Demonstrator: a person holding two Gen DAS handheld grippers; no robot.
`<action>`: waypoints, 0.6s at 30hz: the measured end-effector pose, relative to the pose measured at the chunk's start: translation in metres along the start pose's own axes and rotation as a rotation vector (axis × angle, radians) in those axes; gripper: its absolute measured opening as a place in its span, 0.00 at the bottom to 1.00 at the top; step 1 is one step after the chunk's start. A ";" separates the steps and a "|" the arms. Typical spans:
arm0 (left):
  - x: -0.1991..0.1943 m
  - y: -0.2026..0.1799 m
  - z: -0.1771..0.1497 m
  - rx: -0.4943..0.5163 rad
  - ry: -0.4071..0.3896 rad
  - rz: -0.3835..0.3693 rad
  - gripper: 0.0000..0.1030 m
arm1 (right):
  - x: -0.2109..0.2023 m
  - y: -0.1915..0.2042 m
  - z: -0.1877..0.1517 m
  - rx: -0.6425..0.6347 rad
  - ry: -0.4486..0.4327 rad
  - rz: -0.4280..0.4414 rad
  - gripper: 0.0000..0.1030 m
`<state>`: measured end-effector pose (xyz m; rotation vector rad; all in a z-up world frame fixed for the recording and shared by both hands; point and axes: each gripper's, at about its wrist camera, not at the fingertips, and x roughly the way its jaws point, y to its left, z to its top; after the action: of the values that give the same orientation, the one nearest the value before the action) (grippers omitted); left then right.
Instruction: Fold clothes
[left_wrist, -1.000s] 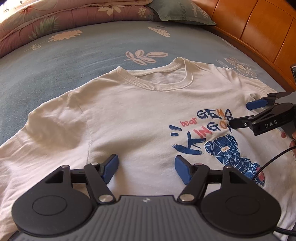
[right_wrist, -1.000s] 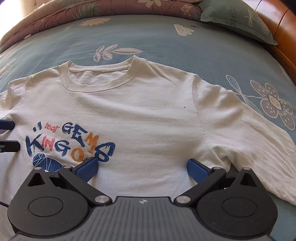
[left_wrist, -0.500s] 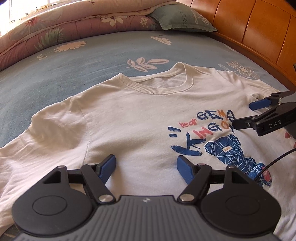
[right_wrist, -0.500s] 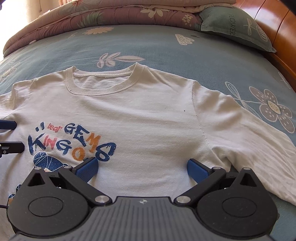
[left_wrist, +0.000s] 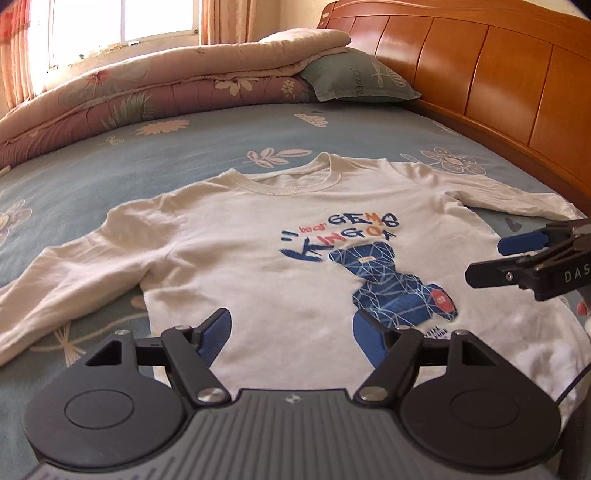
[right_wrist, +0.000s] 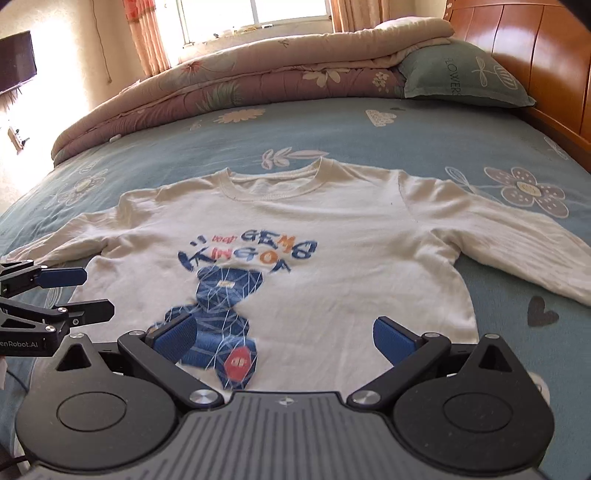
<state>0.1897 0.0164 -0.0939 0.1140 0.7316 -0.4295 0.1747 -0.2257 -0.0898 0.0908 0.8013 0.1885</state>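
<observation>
White shirt spread flat, print side up, on the blue floral bed, both sleeves extended. Left gripper and right gripper above its lower half, jaws wide, holding nothing; whether either touches the fabric is unclear. Quilt and pillow by the headboard.

The left wrist view looks from low over the near edge of the blue flowered bedsheet, facing the far edge with its folded pink quilt; the orange wooden headboard runs along the right edge. The right wrist view sits beside it, facing the same way from similar height. Both share the white long-sleeved printed shirt, lying close below.
</observation>
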 end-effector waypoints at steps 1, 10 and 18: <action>-0.003 -0.003 -0.006 -0.007 0.004 0.012 0.72 | -0.002 0.004 -0.008 -0.019 0.008 -0.007 1.00; -0.010 -0.016 -0.053 -0.031 0.039 0.083 0.72 | 0.005 0.023 -0.053 -0.148 0.027 -0.059 1.00; -0.027 -0.012 -0.048 -0.088 0.082 0.050 0.73 | -0.022 0.010 -0.067 -0.144 0.077 -0.009 1.00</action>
<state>0.1367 0.0265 -0.1111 0.0676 0.8254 -0.3459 0.1103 -0.2194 -0.1194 -0.0561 0.8619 0.2414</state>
